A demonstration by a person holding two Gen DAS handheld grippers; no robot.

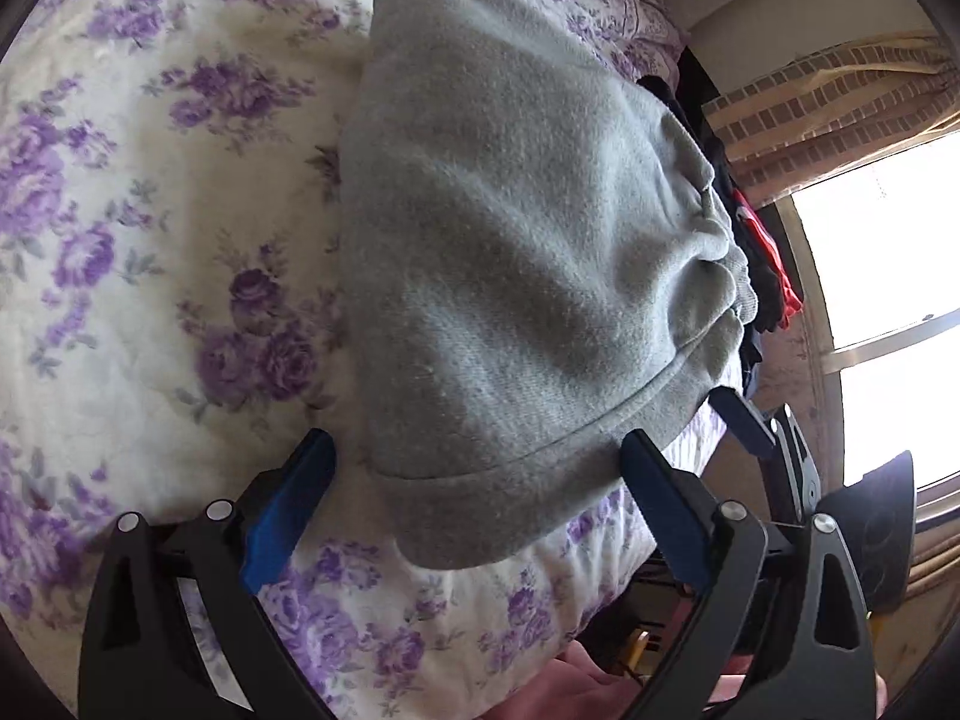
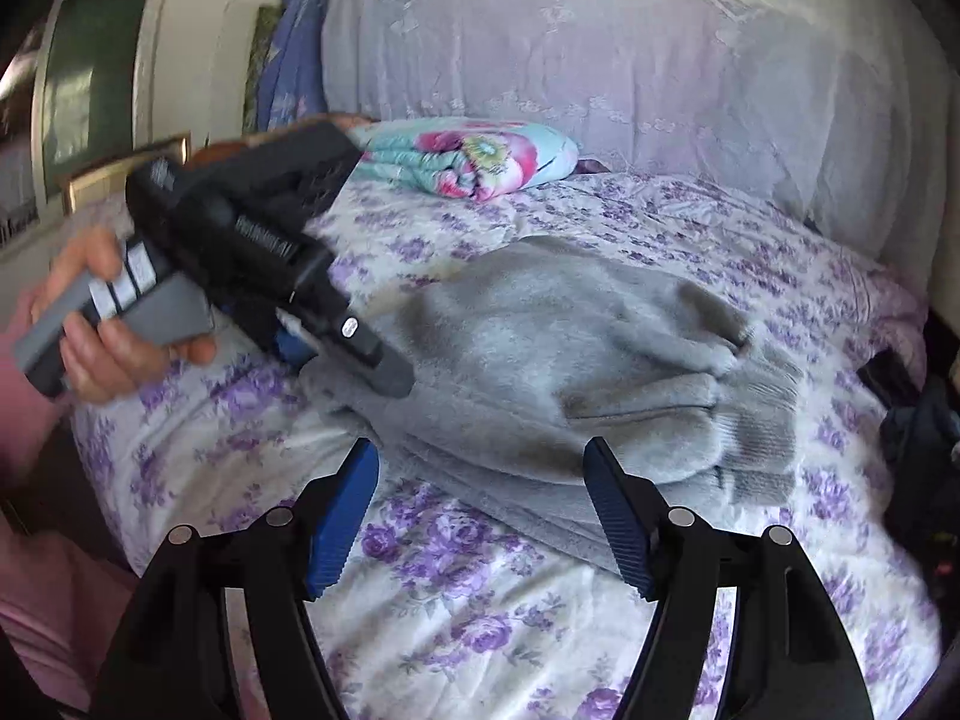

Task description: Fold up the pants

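The grey pants (image 1: 516,276) lie folded in a thick bundle on the floral bedspread (image 1: 150,210). My left gripper (image 1: 480,447) is open, its blue pads on either side of the bundle's near hem, just above it. In the right wrist view the pants (image 2: 570,372) lie mid-bed, with the ribbed cuffs at the right. My right gripper (image 2: 483,465) is open and empty, just short of the bundle's near edge. The left gripper also shows in the right wrist view (image 2: 360,354), held by a hand at the bundle's left end.
A folded colourful floral blanket (image 2: 474,159) lies at the head of the bed before a lilac-covered headboard (image 2: 600,60). Dark and red clothes (image 1: 762,264) lie at the bed's edge beside the pants. A bright window (image 1: 888,312) and curtain are beyond the bed.
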